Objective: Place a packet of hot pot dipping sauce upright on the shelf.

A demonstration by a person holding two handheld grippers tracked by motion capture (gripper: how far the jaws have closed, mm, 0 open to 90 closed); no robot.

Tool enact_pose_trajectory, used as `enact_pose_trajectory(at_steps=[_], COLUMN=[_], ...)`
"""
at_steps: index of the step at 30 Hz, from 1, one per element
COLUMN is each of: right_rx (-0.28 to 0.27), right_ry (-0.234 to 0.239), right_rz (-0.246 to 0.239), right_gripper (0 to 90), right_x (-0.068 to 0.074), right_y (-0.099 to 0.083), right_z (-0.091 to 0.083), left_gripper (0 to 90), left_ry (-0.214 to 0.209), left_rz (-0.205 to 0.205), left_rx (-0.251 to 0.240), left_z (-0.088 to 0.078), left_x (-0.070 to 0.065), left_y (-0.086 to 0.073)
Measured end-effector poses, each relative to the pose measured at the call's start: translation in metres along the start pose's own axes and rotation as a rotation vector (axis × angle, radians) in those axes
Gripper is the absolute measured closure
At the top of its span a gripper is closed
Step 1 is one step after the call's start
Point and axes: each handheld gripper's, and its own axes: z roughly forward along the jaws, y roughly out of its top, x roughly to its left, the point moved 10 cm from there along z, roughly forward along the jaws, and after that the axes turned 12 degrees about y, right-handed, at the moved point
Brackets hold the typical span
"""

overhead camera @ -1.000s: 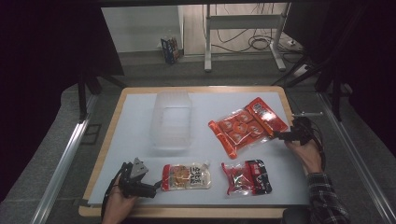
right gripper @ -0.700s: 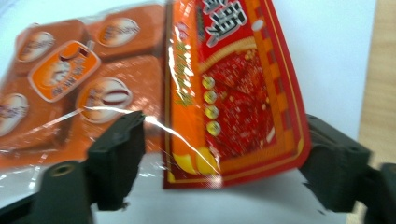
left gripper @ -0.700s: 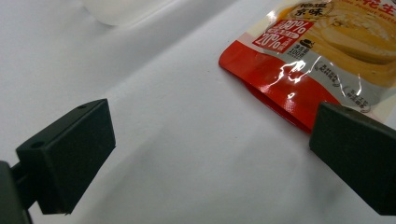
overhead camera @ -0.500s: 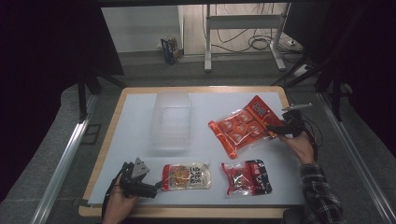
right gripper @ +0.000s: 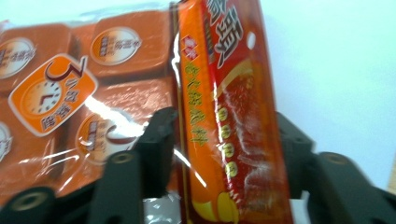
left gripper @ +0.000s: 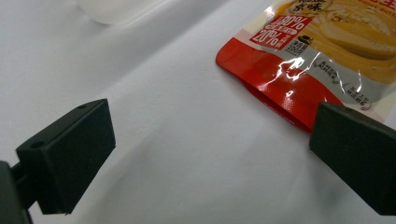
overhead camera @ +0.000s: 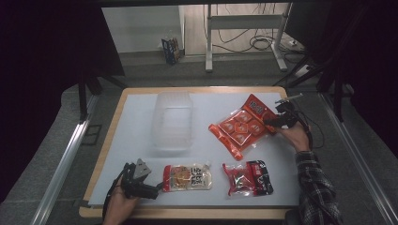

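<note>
The right gripper (overhead camera: 276, 120) is closing on the top edge of the big orange packet (overhead camera: 242, 126), at the far right of the desk (overhead camera: 141, 117). In the right gripper view its jaws have just been closing, and the packet's red header strip (right gripper: 224, 121) is standing between them, one jaw on each side and seemingly touching the film; I judge that they are pinching it, though how firmly is hard to say. The strip is running straight away from the jaws, up the middle of that view, while the body of the packet, with its orange blocks, is spreading off to the left of the jaws. So the packet's long axis is lying slantwise across the desk, away from the right gripper and toward the clear container (overhead camera: 173, 119), which is sitting well beyond the packet's far end.

The left gripper (overhead camera: 158, 190) is resting low on the near left of the desk with its jaws wide apart and nothing between them. A yellow and red pouch (left gripper: 322, 51) is lying just ahead and to the right of its right jaw, its red bottom edge nearest; a darker red pouch (overhead camera: 247, 177) is lying farther along. The right hand is plainly the one nearer the orange packet, so any lift toward the container looks to be its job.
</note>
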Motion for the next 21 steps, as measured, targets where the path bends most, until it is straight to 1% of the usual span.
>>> enact_pose_trajectory(at_steps=[1, 2, 3, 4, 5, 6, 7, 8, 9, 10, 11, 12, 13, 15, 16, 17, 18, 19, 20, 21], right_rx=[0.000, 0.017, 0.017, 0.029, 0.050, 0.069, 0.071, 0.067, 0.064, 0.064, 0.058, 0.058, 0.062, 0.064, 0.064, 0.061, 0.065, 0.061, 0.061, 0.062], right_ry=[0.000, 0.034, 0.034, 0.046, 0.036, 0.018, 0.004, 0.006, -0.008, -0.008, -0.027, -0.027, -0.023, -0.034, -0.034, -0.027, -0.025, -0.043, -0.043, -0.053], right_rz=[0.000, 0.000, 0.000, 0.002, -0.012, -0.034, -0.043, -0.027, -0.021, -0.021, -0.015, -0.015, 0.000, 0.002, 0.002, 0.012, 0.022, 0.022, 0.022, 0.011], right_gripper=[50.3, 59.0, 59.0, 60.7, 61.8, 61.0, 60.2, 55.7, 52.4, 52.4, 50.7, 50.7, 51.0, 56.4, 56.4, 59.3, 59.4, 61.0, 61.0, 61.0], right_x=[0.000, 0.004, 0.004, 0.007, 0.009, 0.009, 0.008, 0.004, 0.000, 0.000, -0.006, -0.006, -0.010, -0.014, -0.014, -0.014, -0.015, -0.017, -0.017, -0.017], right_y=[0.000, -0.002, -0.002, -0.004, -0.006, -0.007, -0.006, -0.002, 0.001, 0.001, 0.007, 0.007, 0.009, 0.010, 0.010, 0.010, 0.010, 0.009, 0.009, 0.009], right_z=[0.000, 0.001, 0.001, 0.001, 0.002, 0.004, 0.005, 0.009, 0.011, 0.011, 0.015, 0.015, 0.019, 0.019, 0.019, 0.020, 0.020, 0.020, 0.020, 0.020], left_gripper=[0.3, 0.3, 0.3, 0.3, 0.3, 0.3, 0.3, 0.3, 0.3, 0.3, 0.3, 0.3, 0.3, 0.3, 0.3, 0.3, 0.3, 0.3, 0.3, 0.3], left_ry=[0.000, -0.001, -0.001, -0.001, -0.002, -0.002, -0.001, -0.001, 0.001, 0.001, 0.001, 0.000, 0.000, 0.000, 0.001, 0.001, 0.000, 0.000, 0.000, 0.001], left_rz=[0.000, 0.001, 0.001, 0.002, 0.005, 0.007, 0.010, 0.012, 0.018, 0.018, 0.017, 0.016, 0.015, 0.016, 0.017, 0.018, 0.018, 0.019, 0.020, 0.020], left_rx=[0.000, 0.000, 0.000, -0.001, 0.000, 0.001, 0.002, 0.002, 0.002, 0.002, 0.001, 0.001, 0.001, 0.001, 0.000, 0.001, 0.001, 0.002, 0.002, 0.002], left_z=[0.000, 0.000, 0.000, 0.000, 0.000, 0.000, 0.000, 0.001, 0.001, 0.001, 0.001, 0.001, 0.001, 0.001, 0.001, 0.001, 0.001, 0.001, 0.001, 0.001], left_x=[0.000, 0.000, 0.000, 0.000, -0.001, -0.001, -0.001, -0.002, -0.002, -0.002, -0.002, -0.002, -0.002, -0.002, -0.002, -0.002, -0.002, -0.002, -0.002, -0.002], left_y=[0.000, 0.000, 0.000, 0.000, 0.000, 0.000, 0.000, 0.000, 0.001, 0.001, 0.001, 0.001, 0.001, 0.001, 0.001, 0.001, 0.000, 0.000, 0.000, 0.000])
